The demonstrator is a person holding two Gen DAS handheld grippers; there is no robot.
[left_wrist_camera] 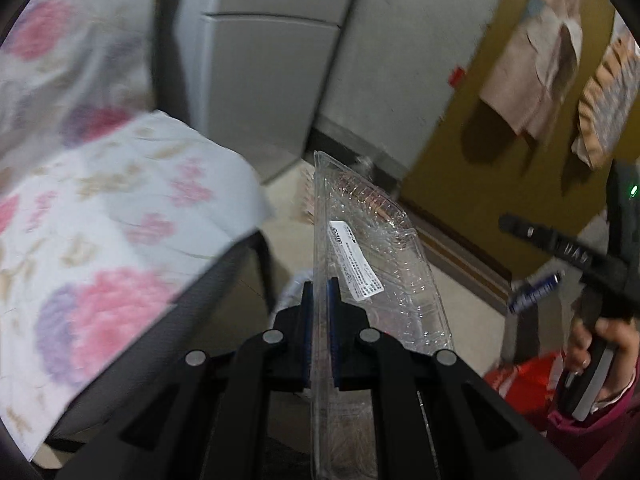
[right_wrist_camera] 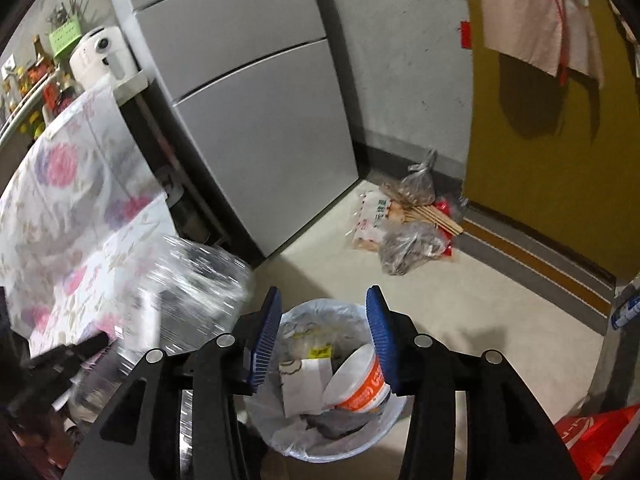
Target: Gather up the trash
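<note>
Left claw (left_wrist_camera: pixel 319 312), left wrist view: a clear plastic tray (left_wrist_camera: pixel 372 240) is being clamped edge-on between the closed blue pads, its long axis running forward and away from the claw. A floral cloth (left_wrist_camera: pixel 120 216) is being shown at left, blurred, over the tabletop. The right claw (left_wrist_camera: pixel 560 248) is being seen at the right edge, gripped by a hand (left_wrist_camera: pixel 600 344); its fingertips are cut off.

Right wrist view: the right claw (right_wrist_camera: pixel 322 332) is being held with its jaws apart and empty, directly above a lined trash bin (right_wrist_camera: pixel 320 432) already holding a noodle cup (right_wrist_camera: pixel 356 384). The tray (right_wrist_camera: pixel 192 280) is being rendered as a blur left of the bin, so the left hand is judged nearer the drop. Bagged litter (right_wrist_camera: pixel 408 220) is lying on the floor, well apart.
</note>
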